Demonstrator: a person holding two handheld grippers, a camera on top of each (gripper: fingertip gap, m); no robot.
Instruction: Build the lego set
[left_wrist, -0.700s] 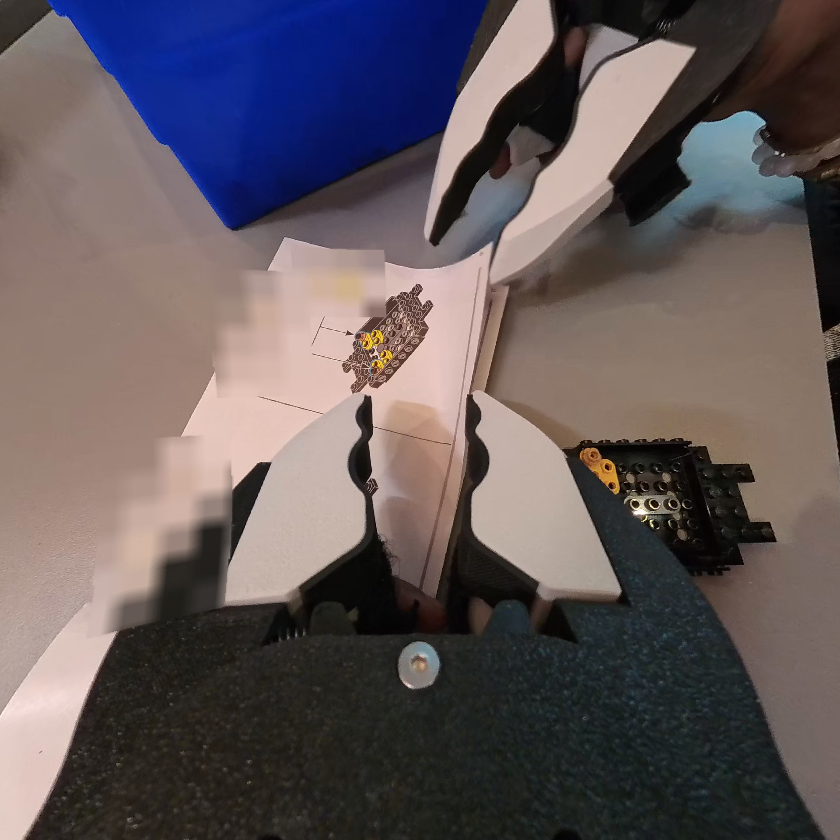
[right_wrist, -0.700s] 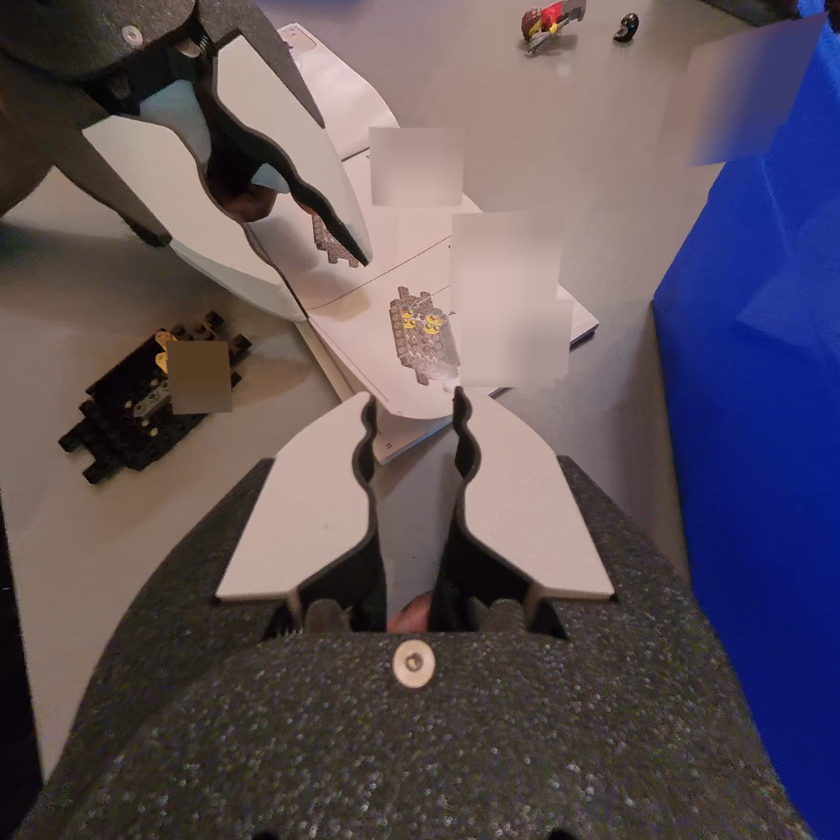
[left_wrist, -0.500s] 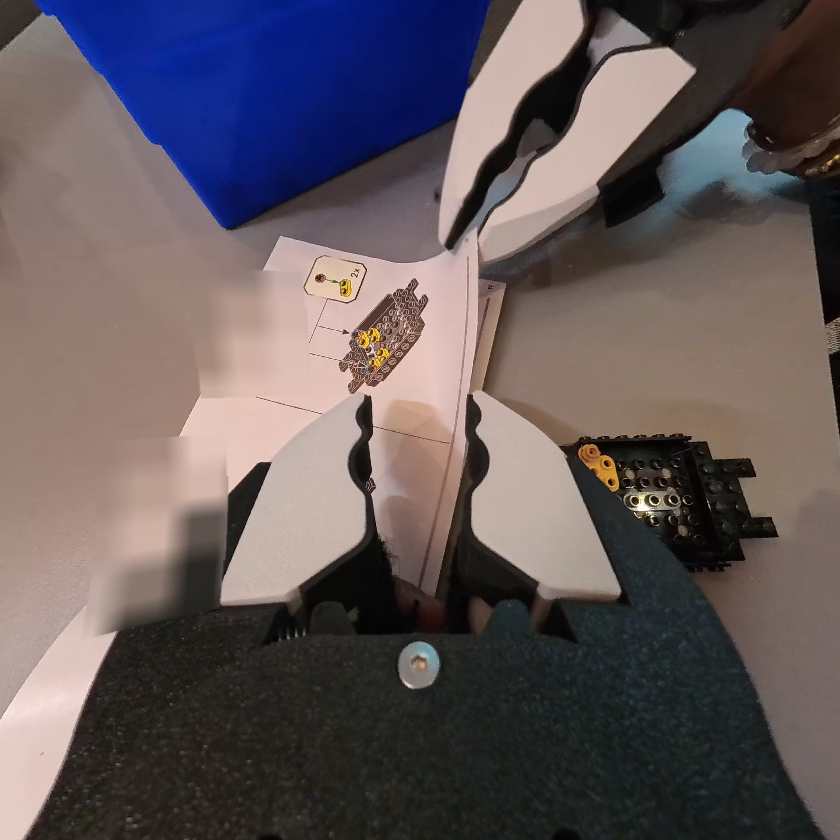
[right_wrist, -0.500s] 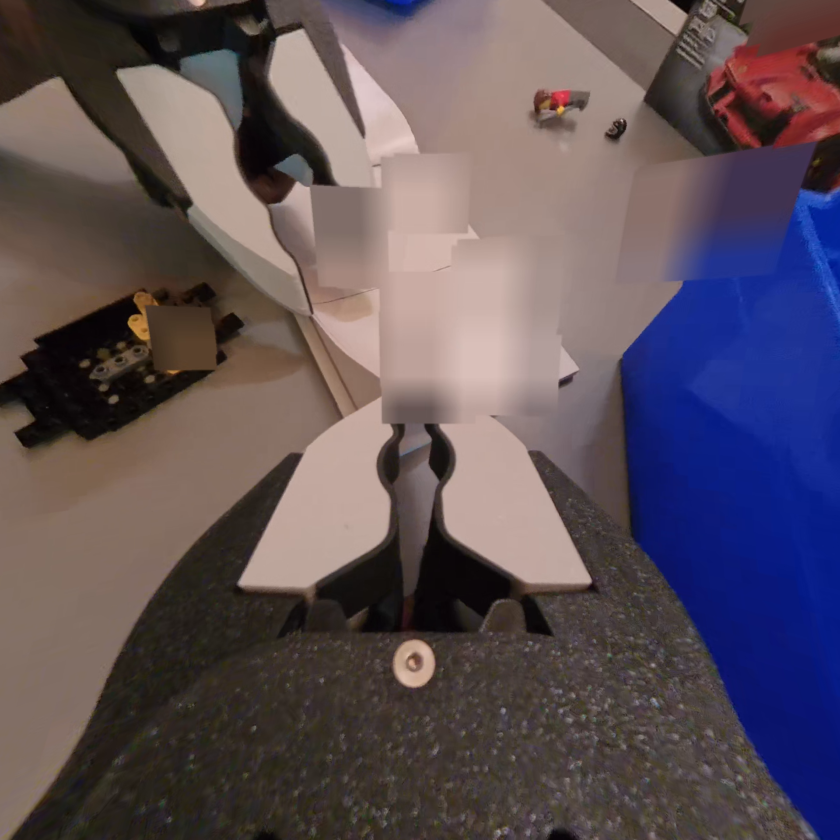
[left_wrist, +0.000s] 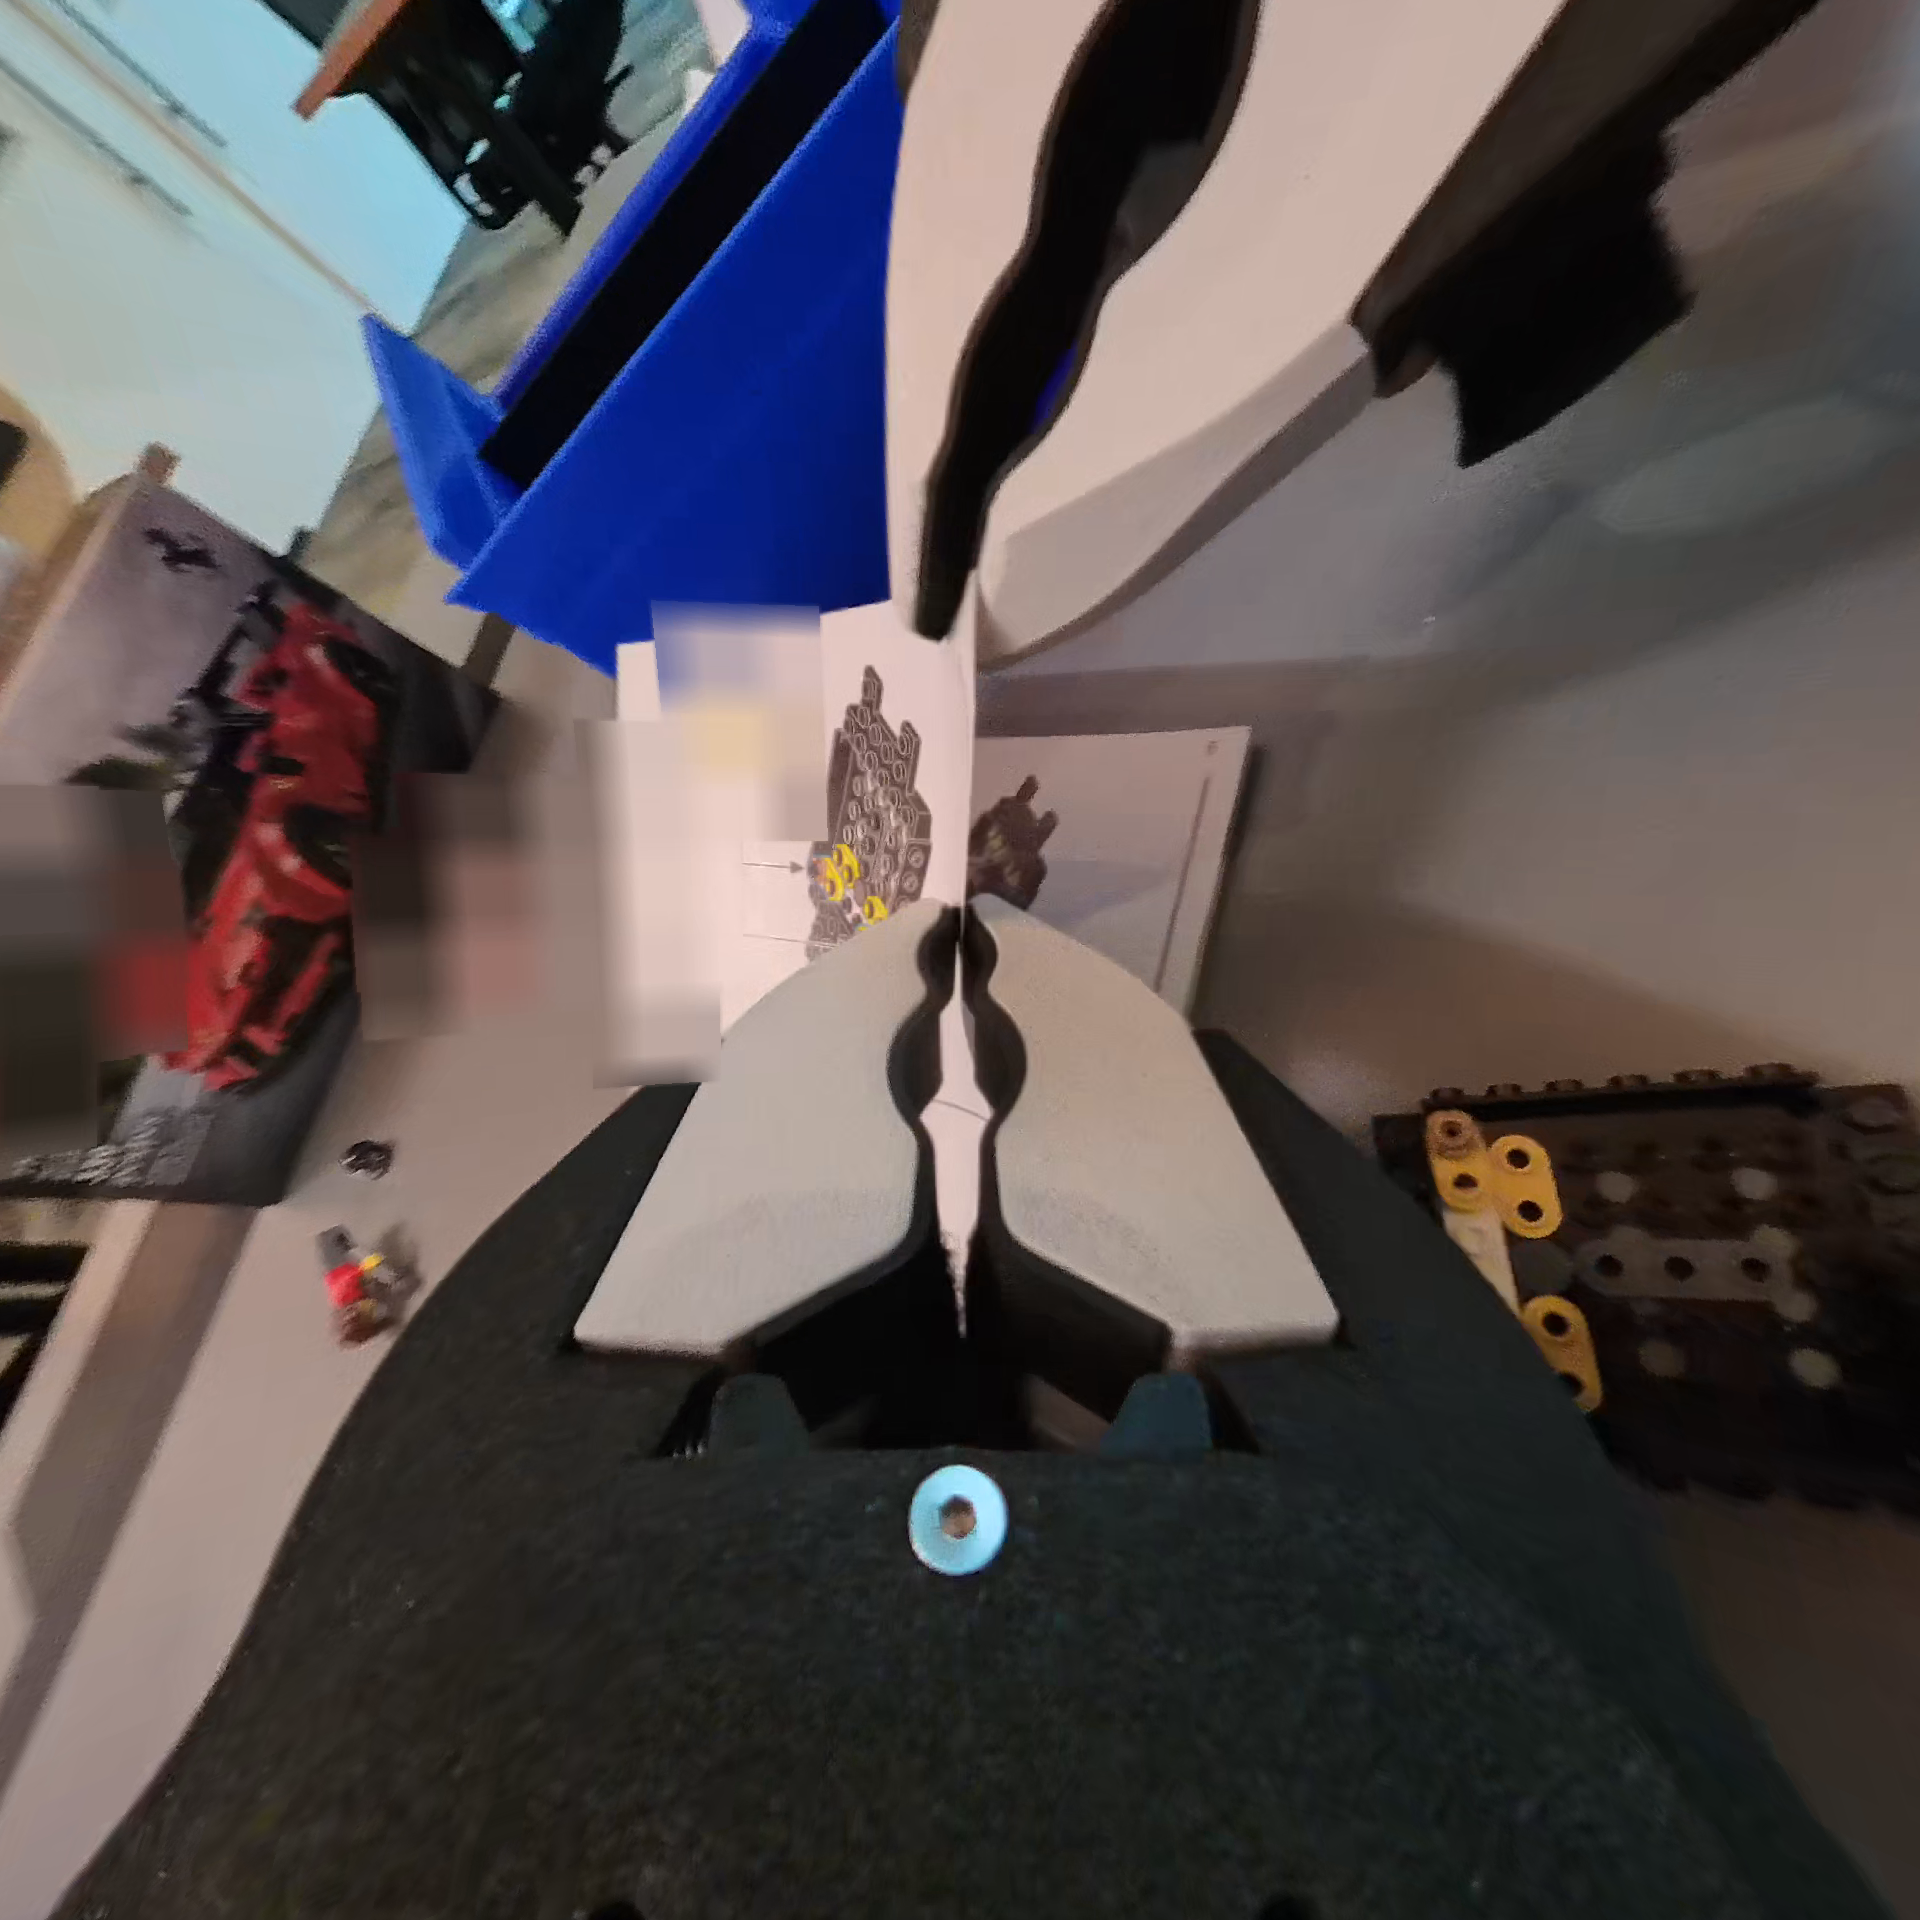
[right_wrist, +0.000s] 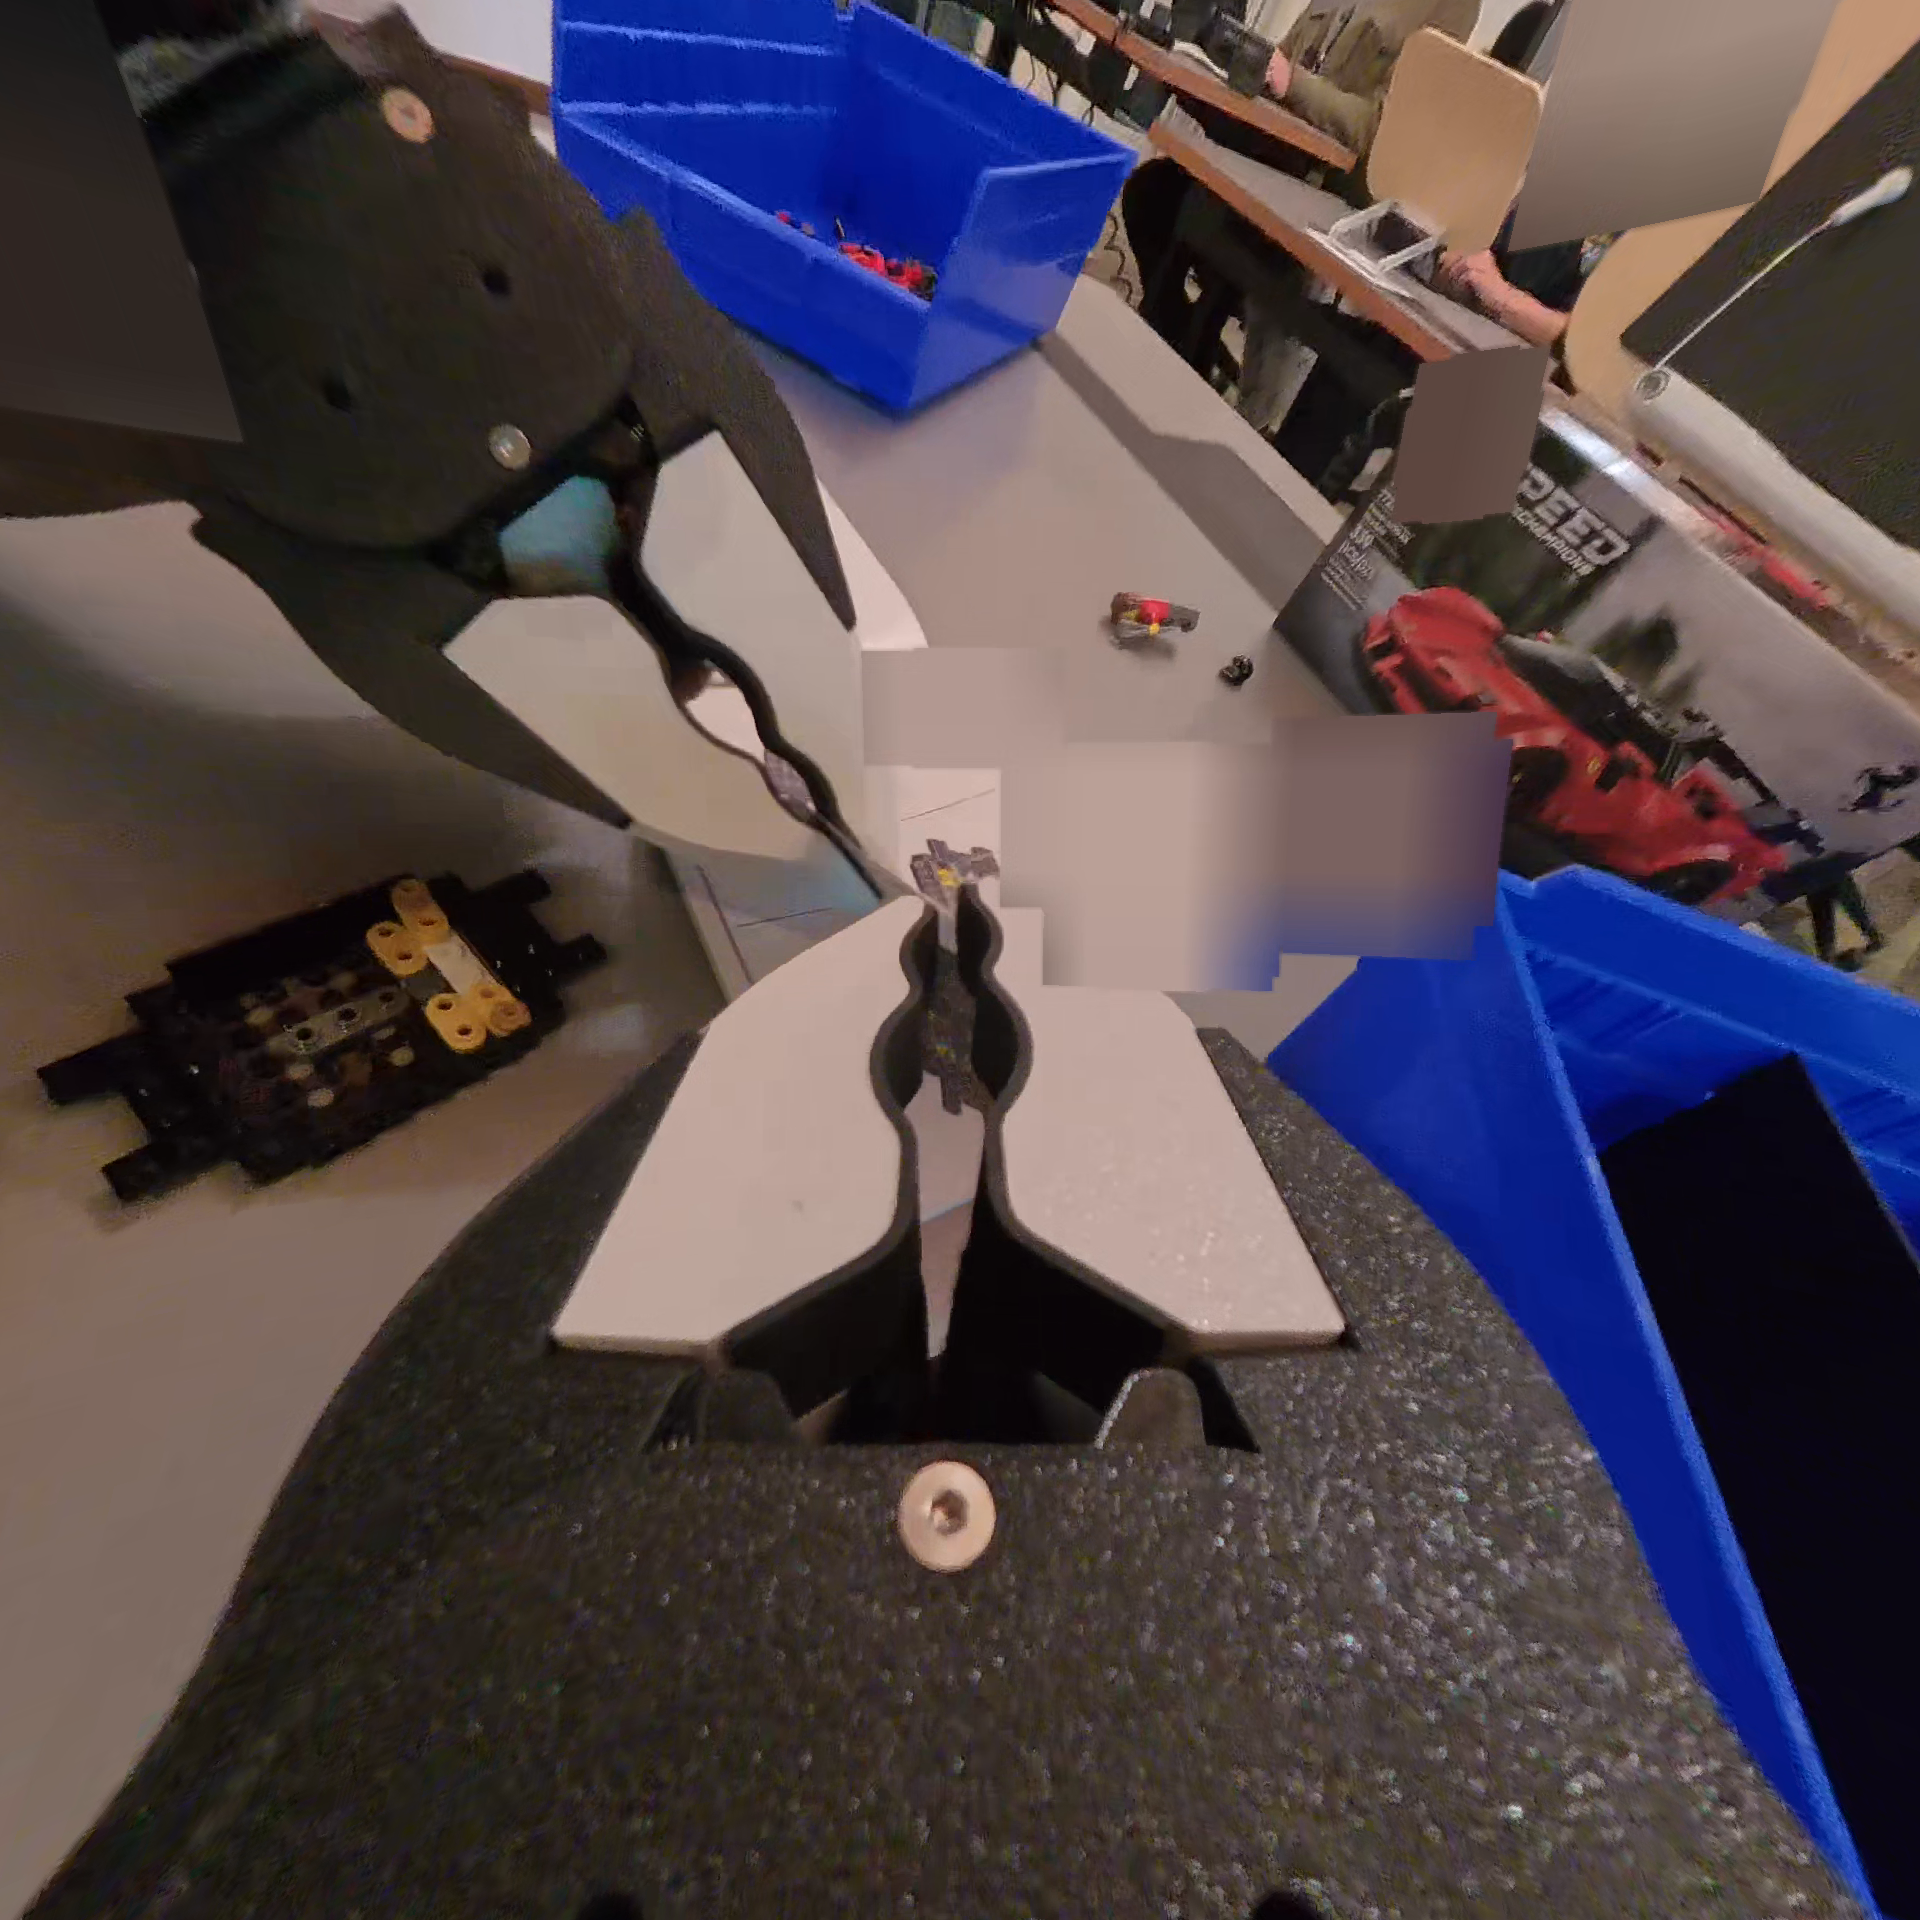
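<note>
A white instruction booklet lies open on the grey table. One of its pages, printed with a dark brick model, stands upright. My left gripper is shut on the near edge of this page, which runs thin between the pads. My right gripper shows at the top of the left wrist view, shut on the far edge of the same page. In the right wrist view my right gripper pinches the page edge-on, and the left gripper grips it from the upper left.
A black brick plate with yellow pieces lies on the table beside the booklet, at the left in the right wrist view. Blue bins stand close by. A box picturing a red car and a small figure lie farther off. Left tips and right tips are each some 35 cm from the red car. The left camera catches it too, in the left wrist view.
Both grippers went from open to shut on the page, the right one first. The page has been raised from lying curved to standing upright between them, and both views have tipped up.
</note>
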